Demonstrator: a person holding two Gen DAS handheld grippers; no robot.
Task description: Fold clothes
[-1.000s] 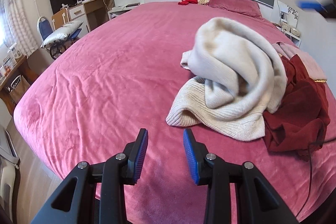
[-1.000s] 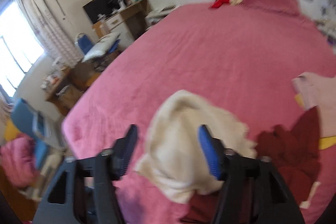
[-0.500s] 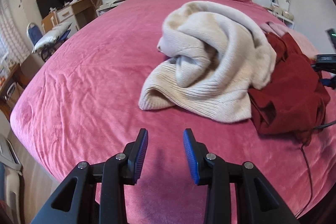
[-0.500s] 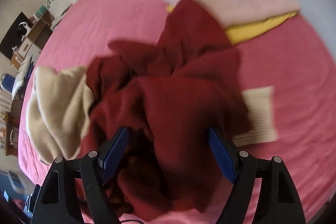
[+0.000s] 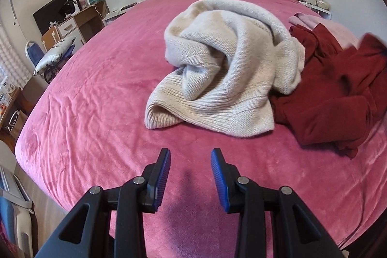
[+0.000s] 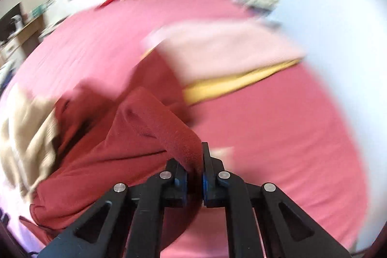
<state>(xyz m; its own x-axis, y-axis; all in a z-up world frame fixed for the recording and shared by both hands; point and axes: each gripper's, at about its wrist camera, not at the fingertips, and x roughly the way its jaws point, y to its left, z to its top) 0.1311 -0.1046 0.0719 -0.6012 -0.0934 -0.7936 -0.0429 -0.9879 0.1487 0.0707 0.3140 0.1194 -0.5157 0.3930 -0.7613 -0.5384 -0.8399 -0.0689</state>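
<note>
One gripper, the right (image 6: 194,168), pinches the maroon garment (image 6: 116,161) for lifting clear, while the left gripper (image 5: 190,175) hovers part-open, empty.

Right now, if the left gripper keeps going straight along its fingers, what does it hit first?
Probably the bare pink velvety bedspread: the left gripper points down at an open patch of it, jaws apart with nothing between them. The crumpled cream knitted sweater lies further ahead, slightly right; depth is hard to judge.
</note>
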